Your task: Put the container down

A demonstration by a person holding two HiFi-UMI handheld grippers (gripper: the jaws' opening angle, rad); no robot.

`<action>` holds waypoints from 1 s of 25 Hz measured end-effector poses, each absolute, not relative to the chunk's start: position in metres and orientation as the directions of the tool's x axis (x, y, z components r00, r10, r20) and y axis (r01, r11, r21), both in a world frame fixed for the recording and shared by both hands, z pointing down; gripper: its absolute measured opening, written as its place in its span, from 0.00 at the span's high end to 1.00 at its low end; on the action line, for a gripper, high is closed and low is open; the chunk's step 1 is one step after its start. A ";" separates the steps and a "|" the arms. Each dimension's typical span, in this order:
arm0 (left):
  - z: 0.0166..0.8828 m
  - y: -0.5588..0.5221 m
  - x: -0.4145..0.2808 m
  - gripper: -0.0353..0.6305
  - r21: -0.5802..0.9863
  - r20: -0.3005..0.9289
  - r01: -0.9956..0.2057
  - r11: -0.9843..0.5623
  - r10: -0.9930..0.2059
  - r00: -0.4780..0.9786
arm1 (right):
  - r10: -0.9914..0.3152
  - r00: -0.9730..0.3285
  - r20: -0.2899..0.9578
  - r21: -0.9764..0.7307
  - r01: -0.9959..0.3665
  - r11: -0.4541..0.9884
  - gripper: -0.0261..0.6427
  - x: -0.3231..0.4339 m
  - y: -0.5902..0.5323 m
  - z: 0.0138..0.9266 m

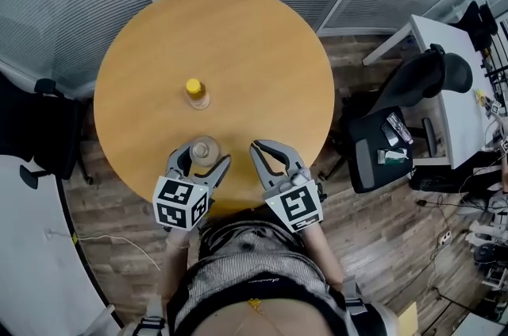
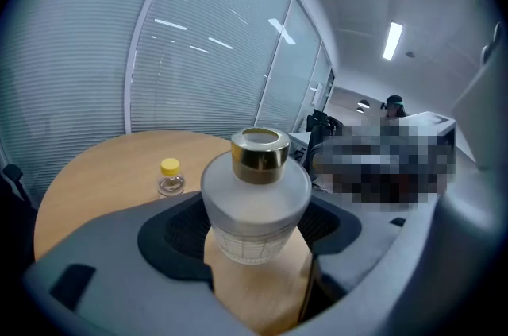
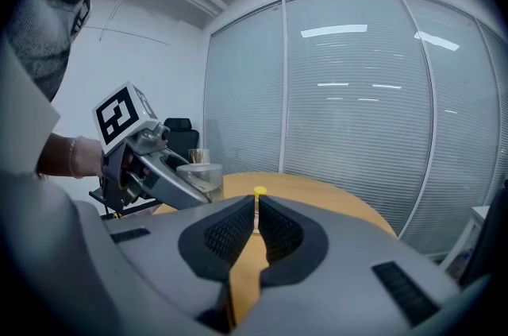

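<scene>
Your two grippers sit closest, low in the head view at the near rim of the one round wooden table point(image 1: 262, 48), which fills most of that view.

Your left gripper point(image 1: 200, 156) is clamped on the container point(image 1: 203, 149). In the left gripper view its dark pads press on either side of the frosted body point(image 2: 254, 203). Your right gripper point(image 1: 263, 145) is just beside it and apart from it. Its pads are drawn together to a thin slit with nothing between them, as the right gripper view shows point(image 3: 255, 225).

You have one container, a squat frosted glass jar with a gold collar point(image 2: 259, 154). It stands upright with its long axis vertical and its open mouth pointing straight up. It is at the near edge of the table, left of centre. No view shows whether its base touches the wood.

You also have one small bottle point(image 1: 197, 94), clear with a yellow cap point(image 1: 194, 86). It stands upright beyond the container, toward the middle of the table and apart from it. The left gripper view shows it to the left of the jar point(image 2: 170, 177), and the right gripper view shows it through the slit between the pads point(image 3: 259, 193).
</scene>
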State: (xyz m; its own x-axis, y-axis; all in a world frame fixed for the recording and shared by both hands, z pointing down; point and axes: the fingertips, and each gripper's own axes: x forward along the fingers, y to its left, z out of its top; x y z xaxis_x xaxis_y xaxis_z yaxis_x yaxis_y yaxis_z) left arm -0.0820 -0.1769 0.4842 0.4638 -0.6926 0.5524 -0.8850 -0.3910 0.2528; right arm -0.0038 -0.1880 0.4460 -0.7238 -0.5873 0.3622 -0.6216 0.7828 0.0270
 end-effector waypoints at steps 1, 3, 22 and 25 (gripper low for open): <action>0.488 -0.178 -0.082 0.43 0.253 0.557 -0.885 -0.392 -0.689 0.464 | -0.590 -0.720 0.366 0.026 -0.626 0.779 0.92 -0.003 -0.189 0.447; 0.495 -0.180 -0.082 0.43 0.257 0.565 -0.883 -0.393 -0.680 0.467 | -0.595 -0.712 0.372 0.024 -0.634 0.773 0.92 -0.001 -0.190 0.449; 0.566 -0.198 -0.090 0.43 0.275 0.621 -0.896 -0.349 -0.647 0.443 | -0.620 -0.665 0.416 0.036 -0.670 0.742 0.92 0.013 -0.200 0.466; 0.578 -0.199 -0.093 0.43 0.256 0.632 -0.903 -0.345 -0.647 0.427 | -0.623 -0.659 0.421 0.024 -0.679 0.734 0.92 0.014 -0.200 0.467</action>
State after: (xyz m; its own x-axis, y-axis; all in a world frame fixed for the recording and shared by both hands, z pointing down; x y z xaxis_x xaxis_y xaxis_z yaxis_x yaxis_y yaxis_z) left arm -0.0930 -0.1994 0.5784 0.4268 -0.6468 0.6320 -0.9028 -0.3452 0.2563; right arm 0.0136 -0.1996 0.4667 -0.6592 -0.6230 0.4210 -0.6785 0.7342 0.0240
